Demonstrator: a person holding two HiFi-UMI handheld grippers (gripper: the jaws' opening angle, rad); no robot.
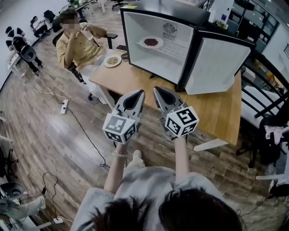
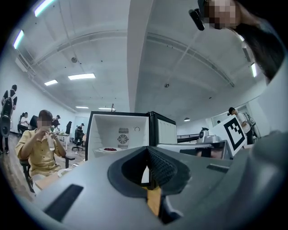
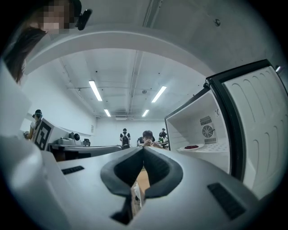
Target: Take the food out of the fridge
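Observation:
A small fridge [image 1: 168, 11] stands on a wooden table [image 1: 216, 113] with its door [image 1: 216, 67] swung open to the right. Inside, on the white shelf, lies a white plate of dark red food [image 1: 151, 42], also seen in the left gripper view as the plate [image 2: 110, 149] and in the right gripper view as the plate [image 3: 191, 147]. My left gripper [image 1: 138, 93] [image 2: 147, 149] and right gripper [image 1: 156, 89] [image 3: 144, 148] are side by side in front of the table's near edge. Both point toward the fridge, well short of it. Both are shut with nothing between the jaws.
A second plate of food [image 1: 112, 60] sits at the table's left corner. A seated person [image 1: 79, 45] is right behind it, hands raised. A cable and power strip [image 1: 64, 106] lie on the wood floor to the left. Chairs and clutter [image 1: 266, 117] stand to the right.

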